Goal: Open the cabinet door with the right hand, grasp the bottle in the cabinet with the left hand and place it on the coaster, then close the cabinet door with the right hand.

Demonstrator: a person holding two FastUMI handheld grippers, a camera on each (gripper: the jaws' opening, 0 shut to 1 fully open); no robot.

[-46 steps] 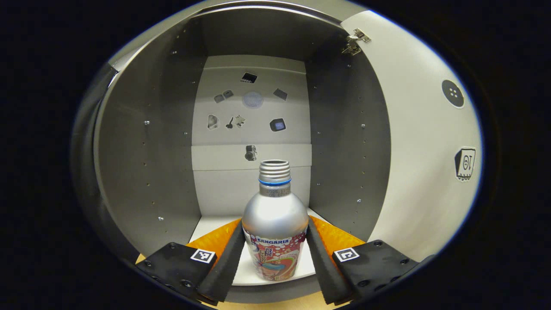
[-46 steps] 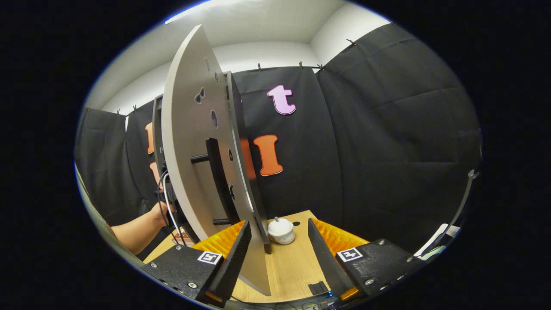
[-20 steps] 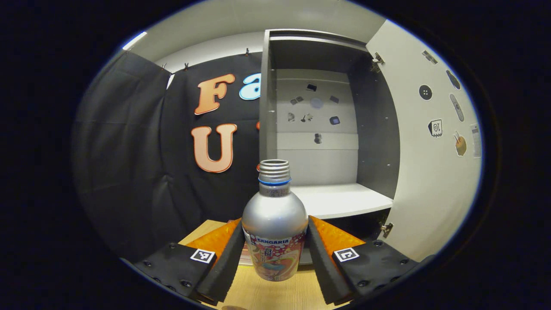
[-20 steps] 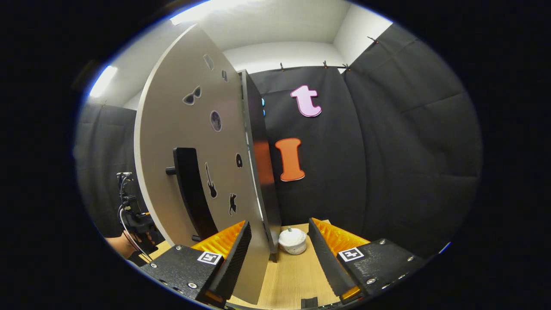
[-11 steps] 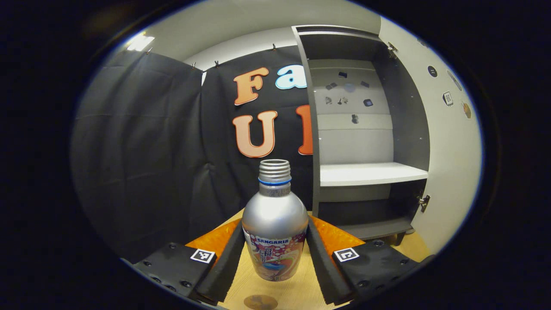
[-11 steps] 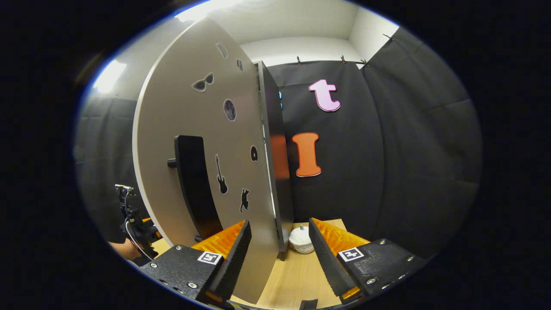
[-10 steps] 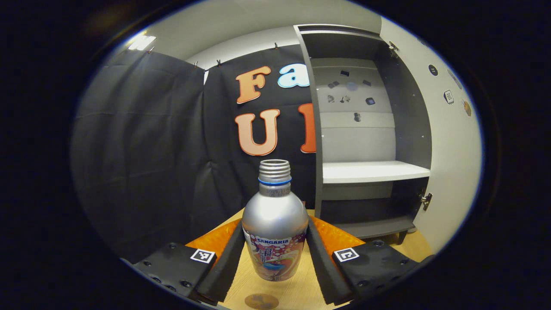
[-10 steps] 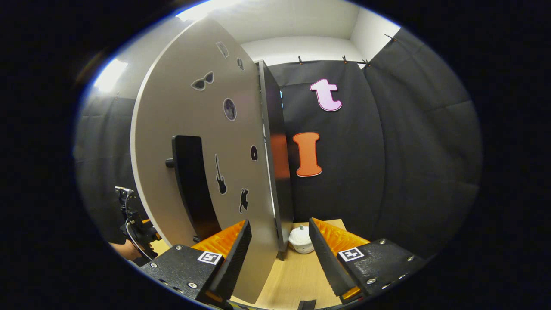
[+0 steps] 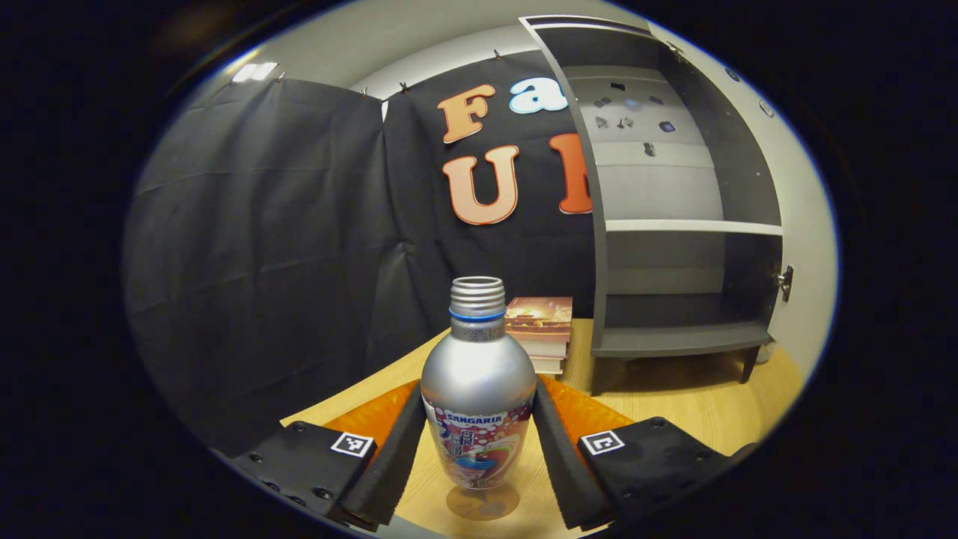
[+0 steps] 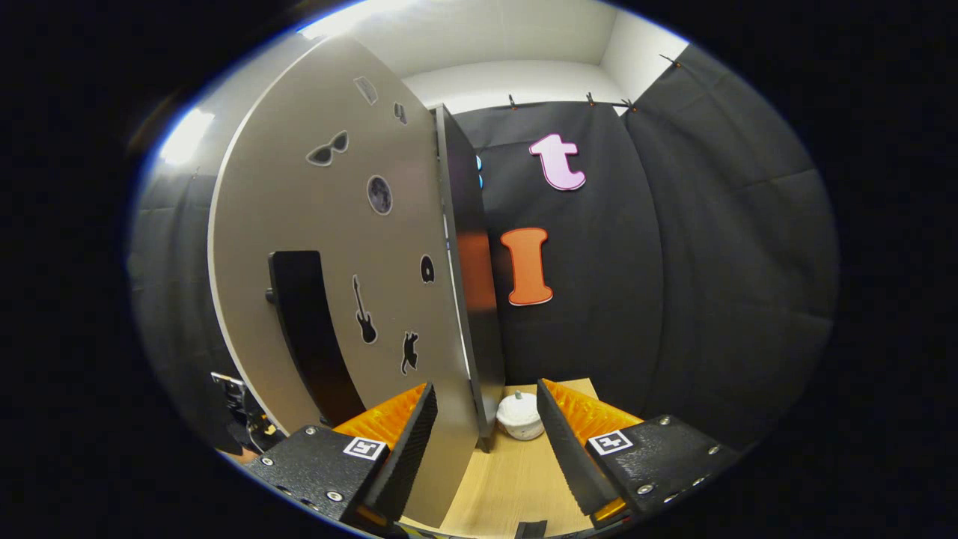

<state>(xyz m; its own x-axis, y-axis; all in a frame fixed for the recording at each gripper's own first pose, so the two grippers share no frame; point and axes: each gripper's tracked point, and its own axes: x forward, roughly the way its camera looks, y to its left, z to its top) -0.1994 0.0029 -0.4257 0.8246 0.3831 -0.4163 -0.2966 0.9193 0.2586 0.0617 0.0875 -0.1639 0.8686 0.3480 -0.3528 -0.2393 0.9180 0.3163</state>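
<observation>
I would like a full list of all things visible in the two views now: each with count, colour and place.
bottle: one, silver with a printed label, between the left claw's fingers, just above the coaster.
coaster: one, brown, round, on the table under the bottle.
books: one stack, on the table left of the cabinet.
cabinet: one, grey with a white shelf, open, on the table.
cabinet door: one, pale grey with a black handle, swung open.
small pot: one, white, on the table beside the cabinet.
table: one, light wood.
left claw: one, shut on the bottle.
right claw: one, open, astride the door's edge.
</observation>
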